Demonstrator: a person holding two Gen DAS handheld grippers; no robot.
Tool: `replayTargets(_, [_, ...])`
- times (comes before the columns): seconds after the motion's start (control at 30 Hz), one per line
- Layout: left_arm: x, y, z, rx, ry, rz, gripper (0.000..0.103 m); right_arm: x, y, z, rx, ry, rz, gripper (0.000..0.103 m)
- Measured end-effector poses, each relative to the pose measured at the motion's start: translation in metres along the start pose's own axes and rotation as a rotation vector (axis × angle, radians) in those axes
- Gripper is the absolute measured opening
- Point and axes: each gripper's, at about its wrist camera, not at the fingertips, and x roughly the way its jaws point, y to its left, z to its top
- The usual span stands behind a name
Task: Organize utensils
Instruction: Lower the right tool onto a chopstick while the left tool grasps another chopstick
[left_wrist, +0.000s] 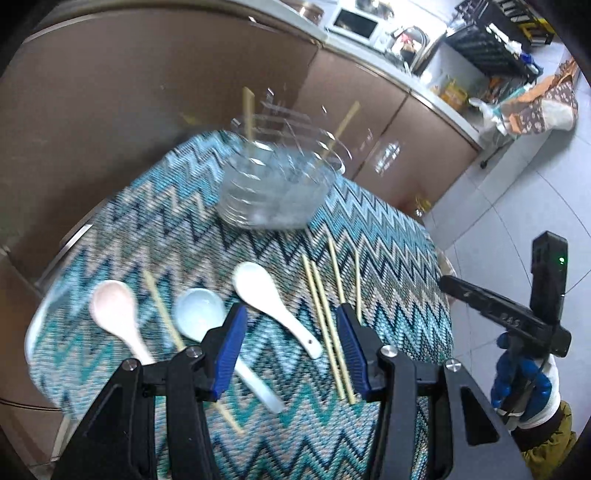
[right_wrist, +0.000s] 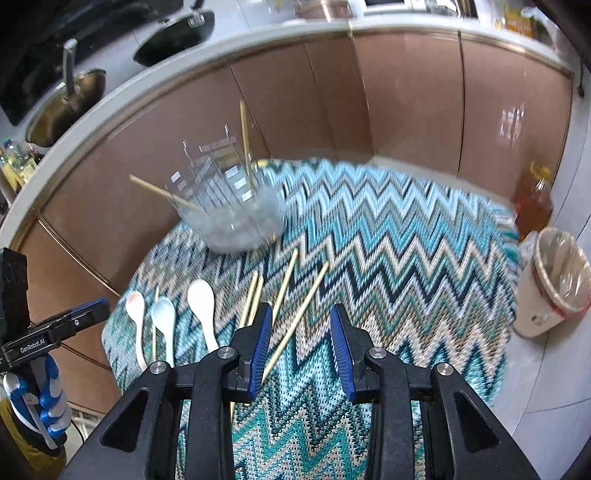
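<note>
Both my claws hang open and empty, left gripper (left_wrist: 291, 345) over the spoons (left_wrist: 271, 301), right gripper (right_wrist: 301, 347) over loose chopsticks (right_wrist: 295, 317). Beyond them, on the zigzag cloth (right_wrist: 388, 236), the clear holder (left_wrist: 275, 188) has two chopsticks.

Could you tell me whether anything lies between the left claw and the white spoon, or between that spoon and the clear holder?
Nothing visible does. The left claw hangs open above the white spoon, with no object between them. Between the spoon and the clear holder lies only bare zigzag tablecloth; the loose chopsticks lie beside that path.
</note>
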Motion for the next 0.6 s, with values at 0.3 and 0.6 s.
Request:
replayTargets(0.3, [0.086, -0.025, 0.017, -0.03, 0.144, 0.015, 0.028, 0.055, -0.017, 0.011, 0.032, 0.122, 0.023, 0.033])
replayTargets(0.6, [0.15, -0.022, 0.031, -0.057, 0.243, 0.086, 0.017, 0.101, -0.024, 0.024, 0.014, 0.193, 0.03, 0.033])
